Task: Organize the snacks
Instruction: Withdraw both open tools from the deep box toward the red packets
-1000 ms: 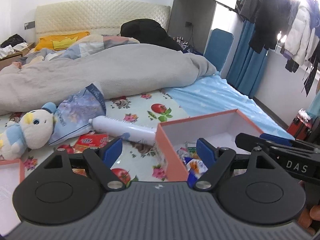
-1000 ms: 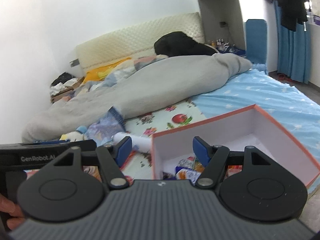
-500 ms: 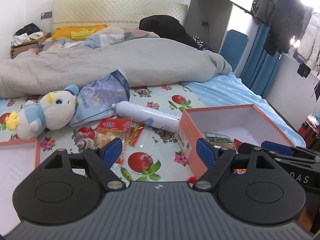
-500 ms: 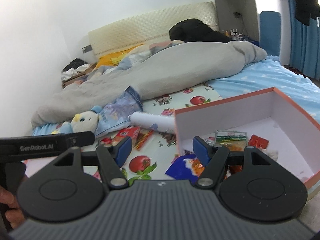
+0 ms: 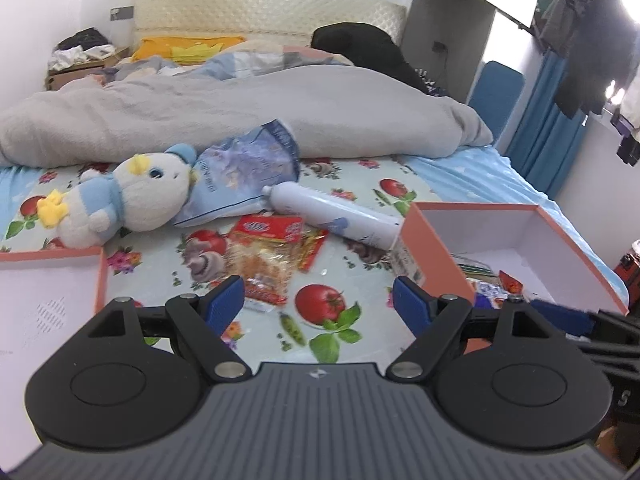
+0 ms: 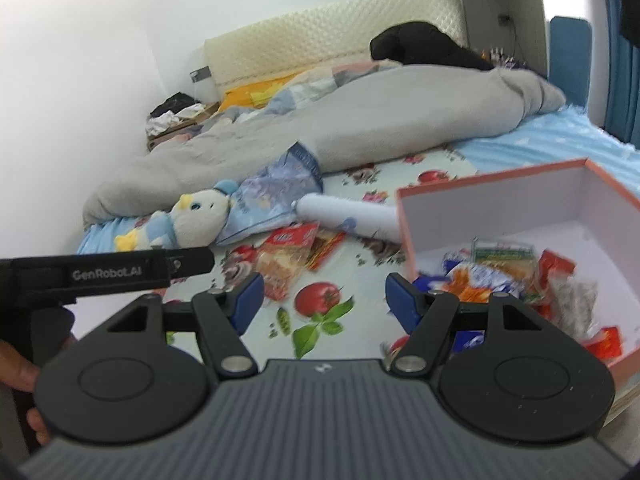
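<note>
Lying loose on the fruit-print bedsheet (image 5: 332, 280): a clear snack packet (image 5: 266, 258) with a red header, and a smaller red-and-yellow sachet (image 5: 314, 246) tucked against its right side. Both sit between the two boxes, untouched. In the right wrist view the same packet (image 6: 286, 258) shows just beyond the left fingertip.

Orange-sided box (image 5: 520, 216) to the right, white inside, open top. A heap of wrapped snacks (image 6: 500, 268) rests on its floor near the front corner: blue, orange, red and green wrappers, some blurred. A white cylindrical bottle (image 5: 334, 214) lies on its side, one end up against the box's left wall. A second orange-edged box or lid (image 5: 52, 284) sits at the left edge, white interior showing.

Left gripper (image 5: 318, 302): jaws spread wide, nothing between the blue pads, only sheet beneath. Right gripper (image 6: 322, 298): jaws likewise parted and empty, right pad in front of the box's near corner. The left tool's black body (image 6: 112, 270) crosses the right camera's view at left, with a hand (image 6: 20, 364) wrapped on its handle.

Farther back: plush duck toy (image 5: 124, 198) in pale blue, lying against a blue-white crinkled bag (image 5: 240, 178). Behind them a grey duvet (image 5: 240, 116) bunched across the bed, then a cream padded headboard (image 5: 264, 12). Blue curtains (image 5: 548, 128) and dark hanging clothes (image 5: 596, 48) off to the right.
</note>
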Demonstrator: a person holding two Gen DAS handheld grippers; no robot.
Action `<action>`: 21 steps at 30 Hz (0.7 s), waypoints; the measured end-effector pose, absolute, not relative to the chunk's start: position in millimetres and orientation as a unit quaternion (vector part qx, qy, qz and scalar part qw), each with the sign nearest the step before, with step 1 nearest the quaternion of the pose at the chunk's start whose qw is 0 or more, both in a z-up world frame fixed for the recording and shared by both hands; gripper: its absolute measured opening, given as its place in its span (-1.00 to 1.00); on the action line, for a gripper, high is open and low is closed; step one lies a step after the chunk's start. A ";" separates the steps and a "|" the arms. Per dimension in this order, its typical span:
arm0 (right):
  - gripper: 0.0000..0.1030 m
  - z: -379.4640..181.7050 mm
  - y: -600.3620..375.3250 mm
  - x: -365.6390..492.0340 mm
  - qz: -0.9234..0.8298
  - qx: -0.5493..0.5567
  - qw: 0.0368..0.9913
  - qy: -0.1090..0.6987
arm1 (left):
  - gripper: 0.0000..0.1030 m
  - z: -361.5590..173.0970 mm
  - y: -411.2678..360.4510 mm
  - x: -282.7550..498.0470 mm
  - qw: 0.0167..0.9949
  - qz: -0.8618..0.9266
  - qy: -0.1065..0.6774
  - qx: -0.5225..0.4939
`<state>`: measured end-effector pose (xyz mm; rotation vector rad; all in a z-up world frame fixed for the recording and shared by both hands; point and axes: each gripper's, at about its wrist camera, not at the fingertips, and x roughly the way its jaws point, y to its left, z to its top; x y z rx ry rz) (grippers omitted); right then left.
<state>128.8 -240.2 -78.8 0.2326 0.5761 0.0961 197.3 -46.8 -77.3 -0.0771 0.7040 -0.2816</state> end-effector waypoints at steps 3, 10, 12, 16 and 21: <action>0.35 -86.9 -228.1 126.9 0.055 0.114 0.948 0.293 | 0.64 -81.6 -36.8 195.2 0.928 -0.132 0.346 -0.042; 0.35 -96.1 -206.5 123.3 0.063 0.112 0.947 0.293 | 0.64 -91.8 -9.0 184.1 0.926 -0.120 0.352 -0.056; 0.35 -98.4 -201.7 123.5 0.066 0.112 0.947 0.295 | 0.64 -95.7 -1.8 180.3 0.925 -0.117 0.356 -0.059; 0.35 -105.1 -192.2 122.8 0.074 0.119 0.943 0.301 | 0.64 -105.8 12.4 176.0 0.922 -0.109 0.365 -0.065; 0.34 -112.1 -181.1 125.2 0.089 0.113 0.940 0.308 | 0.64 -120.0 19.6 176.6 0.918 -0.103 0.377 -0.066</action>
